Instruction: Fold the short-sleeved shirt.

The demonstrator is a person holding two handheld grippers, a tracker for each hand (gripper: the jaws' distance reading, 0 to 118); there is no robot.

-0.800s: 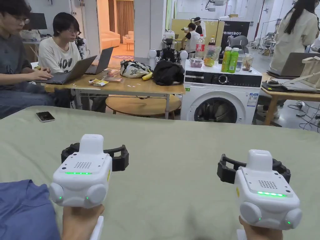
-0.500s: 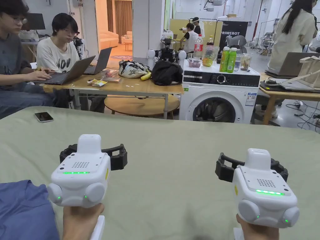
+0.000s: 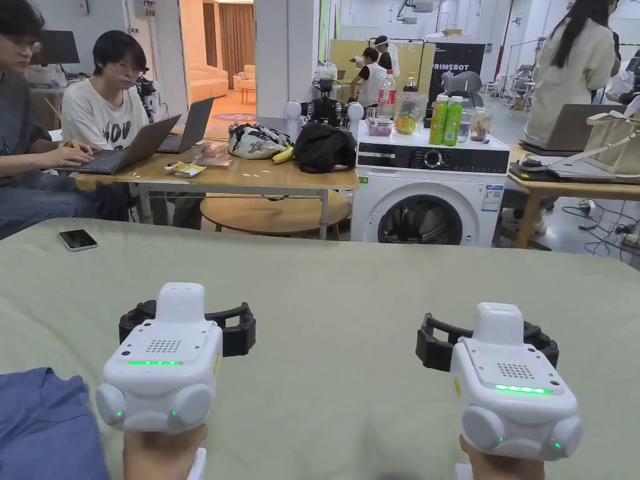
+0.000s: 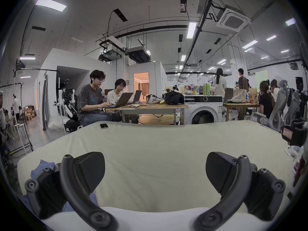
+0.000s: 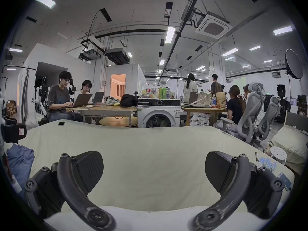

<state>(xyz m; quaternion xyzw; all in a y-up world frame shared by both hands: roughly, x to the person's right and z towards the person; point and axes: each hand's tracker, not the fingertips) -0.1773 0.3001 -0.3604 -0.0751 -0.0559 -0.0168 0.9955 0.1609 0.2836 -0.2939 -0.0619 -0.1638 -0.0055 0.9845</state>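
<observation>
A blue short-sleeved shirt [image 3: 44,425] lies crumpled at the near left corner of the pale green cloth-covered table [image 3: 350,281]. My left gripper [image 3: 187,315] hovers just right of the shirt, open and holding nothing. My right gripper [image 3: 487,334] is held farther right over bare cloth, also open and holding nothing. In the left gripper view its jaws stand wide apart [image 4: 155,171], with the shirt [image 4: 45,165] behind the left jaw. In the right gripper view the jaws are equally wide [image 5: 154,169], and the shirt [image 5: 20,158] is at far left.
A phone [image 3: 77,239] lies near the table's far left edge. Beyond the table stand a wooden desk [image 3: 250,178] with two people at laptops, a washing machine [image 3: 431,200] and another desk [image 3: 575,187]. Office chairs [image 5: 253,118] stand off the right side.
The head camera has drifted a little, shifting the whole picture left and down. Both grippers stay open over about the same spots, and the shirt has not moved.
</observation>
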